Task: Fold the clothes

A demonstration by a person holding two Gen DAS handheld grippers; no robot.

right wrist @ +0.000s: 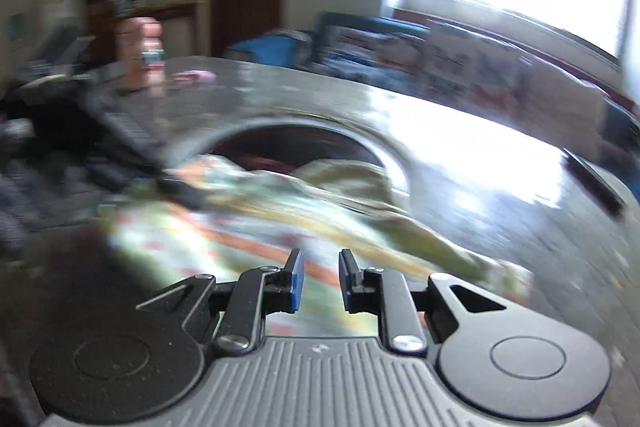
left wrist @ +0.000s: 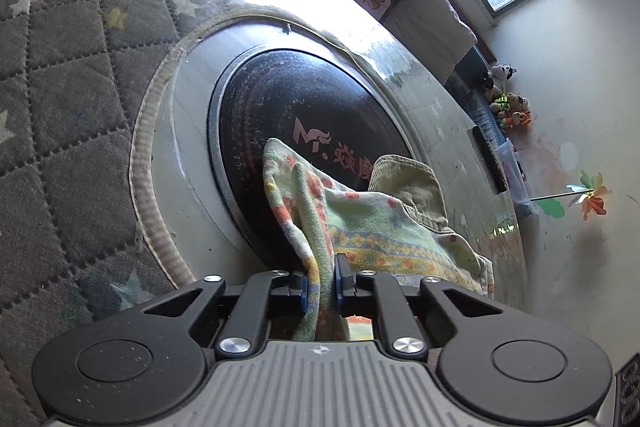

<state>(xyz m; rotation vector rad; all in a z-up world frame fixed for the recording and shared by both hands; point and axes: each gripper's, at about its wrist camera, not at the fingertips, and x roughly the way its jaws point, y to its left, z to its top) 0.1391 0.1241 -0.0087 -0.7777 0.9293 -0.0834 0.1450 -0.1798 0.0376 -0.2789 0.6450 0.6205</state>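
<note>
Left wrist view: your left gripper (left wrist: 323, 281) is clenched on a bunched fold of the patterned knit garment (left wrist: 372, 223), the cloth pinched between the blue pads (left wrist: 343, 277) and trailing back under the gripper body. The rest of the garment lies ahead on the table (left wrist: 452, 155), partly across the dark round cooktop (left wrist: 304, 115) set into it, with an olive corduroy piece (left wrist: 408, 179) tucked against its far side. A quilted star-print mat (left wrist: 72, 67) covers the left of the surface.

Right wrist view: the frame is heavily blurred, so detail is limited. Your right gripper (right wrist: 320, 281) shows a clear gap between its pads, with nothing visibly pinched; I judge it released and hovering above the garment (right wrist: 224, 231), which spreads below and ahead of it. The left gripper (right wrist: 132, 143) appears as a dark shape at the garment's left end.

Risks, as judgement:
- The left hold takes a thick bunch, not a clean edge; pulling from it could drag the whole garment into a twist instead of a flat fold.
- The corduroy piece touches the knit; lifting could carry both together.
- The right gripper is moving fast; a hasty close may catch several layers or miss the hem.
- Cloth on the slick cooktop may slide when tensioned.
</note>
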